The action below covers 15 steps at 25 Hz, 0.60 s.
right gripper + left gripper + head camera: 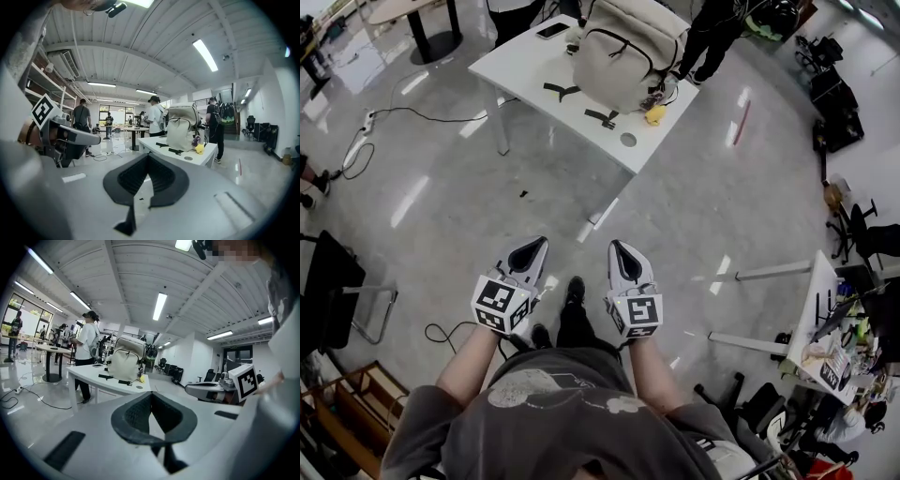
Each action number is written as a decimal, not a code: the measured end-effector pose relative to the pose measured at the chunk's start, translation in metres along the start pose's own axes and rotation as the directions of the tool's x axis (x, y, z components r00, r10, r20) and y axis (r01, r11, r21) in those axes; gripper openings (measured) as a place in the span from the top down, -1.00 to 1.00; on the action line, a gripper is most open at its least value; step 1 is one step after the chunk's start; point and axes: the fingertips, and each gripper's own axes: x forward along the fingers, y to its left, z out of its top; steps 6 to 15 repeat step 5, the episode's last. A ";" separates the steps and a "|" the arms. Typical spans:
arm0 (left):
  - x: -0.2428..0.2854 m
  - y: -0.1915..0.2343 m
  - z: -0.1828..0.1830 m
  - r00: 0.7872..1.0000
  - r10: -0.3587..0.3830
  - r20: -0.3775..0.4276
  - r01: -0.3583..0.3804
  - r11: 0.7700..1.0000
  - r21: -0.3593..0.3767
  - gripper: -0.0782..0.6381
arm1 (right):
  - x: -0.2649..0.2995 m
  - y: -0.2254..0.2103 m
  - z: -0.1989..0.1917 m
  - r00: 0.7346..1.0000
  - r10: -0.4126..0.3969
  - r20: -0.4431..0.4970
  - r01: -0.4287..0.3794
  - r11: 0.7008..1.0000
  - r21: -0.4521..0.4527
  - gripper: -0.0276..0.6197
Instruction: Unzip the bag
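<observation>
A cream backpack (625, 49) stands upright on a white table (525, 75) well ahead of me, with a small yellow charm (655, 115) at its right side. It shows too in the left gripper view as the backpack (124, 359) and in the right gripper view as the backpack (181, 126). My left gripper (532, 252) and right gripper (623, 255) are held side by side over the floor, far short of the table. Both are shut with nothing between the jaws.
A phone (553, 30) lies at the table's far edge, and black marks (560, 91) are stuck on its top. People stand behind the table (717, 33). Cables (366, 131) trail on the floor at left. A black chair (328, 291) is at my left, cluttered desks (825, 328) at right.
</observation>
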 end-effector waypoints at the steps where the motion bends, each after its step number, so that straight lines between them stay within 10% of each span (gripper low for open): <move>1: -0.009 -0.004 -0.005 1.000 -0.001 0.001 0.001 1.000 0.004 0.76 | -0.008 0.009 -0.005 1.000 -0.001 -0.002 0.001 1.000 -0.001 0.92; 15: -0.059 0.011 -0.003 1.000 0.012 0.014 -0.012 1.000 -0.003 0.76 | -0.021 0.061 0.003 1.000 -0.001 -0.001 0.001 1.000 0.000 0.92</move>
